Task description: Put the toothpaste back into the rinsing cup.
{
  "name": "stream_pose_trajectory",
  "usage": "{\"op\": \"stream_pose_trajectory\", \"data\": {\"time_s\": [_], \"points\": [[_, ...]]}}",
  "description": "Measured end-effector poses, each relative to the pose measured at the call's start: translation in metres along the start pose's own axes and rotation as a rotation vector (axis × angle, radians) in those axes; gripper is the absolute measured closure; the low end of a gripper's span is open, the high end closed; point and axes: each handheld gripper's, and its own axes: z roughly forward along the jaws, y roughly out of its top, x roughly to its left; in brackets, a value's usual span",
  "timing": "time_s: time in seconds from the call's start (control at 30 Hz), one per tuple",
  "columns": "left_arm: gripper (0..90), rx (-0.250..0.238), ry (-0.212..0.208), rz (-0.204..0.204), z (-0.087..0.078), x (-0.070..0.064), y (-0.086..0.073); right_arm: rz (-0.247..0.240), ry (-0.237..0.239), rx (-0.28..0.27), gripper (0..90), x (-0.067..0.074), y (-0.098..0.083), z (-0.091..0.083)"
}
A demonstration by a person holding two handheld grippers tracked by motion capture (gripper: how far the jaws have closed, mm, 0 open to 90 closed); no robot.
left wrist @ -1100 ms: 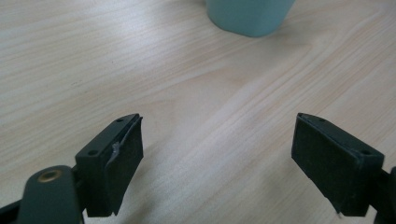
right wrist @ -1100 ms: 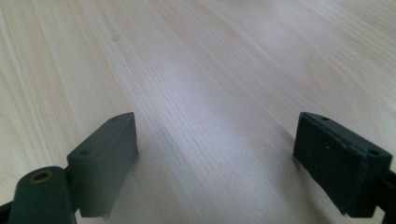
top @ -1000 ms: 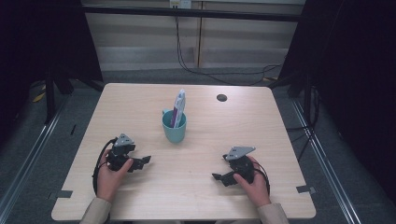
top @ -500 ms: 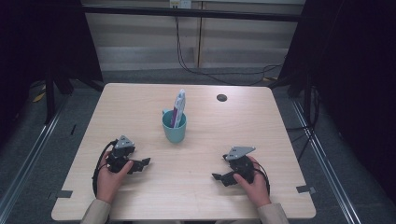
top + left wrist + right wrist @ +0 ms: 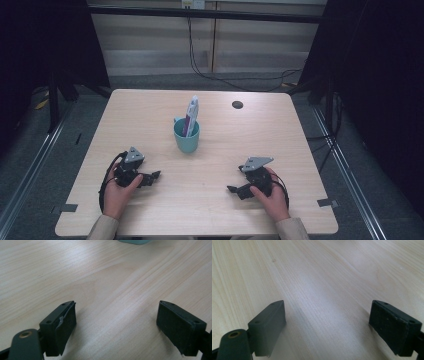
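Two grippers low on the table (image 5: 300,135), seen from above: left gripper (image 5: 150,177) near and left of the cup (image 5: 186,138), right gripper (image 5: 235,190) near and right of it, both closer to the person. Cup mid-table, upright, with a tube (image 5: 190,116) leaning inside.

From the left gripper (image 5: 116,322) view: jaws spread wide over bare wood, cup's base (image 5: 135,241) ahead at the top edge.

From the right gripper (image 5: 327,322) view: jaws spread wide, nothing between them.
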Motion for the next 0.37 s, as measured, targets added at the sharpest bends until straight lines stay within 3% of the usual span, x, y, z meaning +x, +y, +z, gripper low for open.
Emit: {"op": "stream_pose_trajectory", "data": {"time_s": [0.37], "points": [[15.0, 0.001, 0.001, -0.003, 0.0004, -0.0002, 0.0, 0.0, 0.0, 0.0, 13.0, 0.0, 0.0, 0.0]]}}
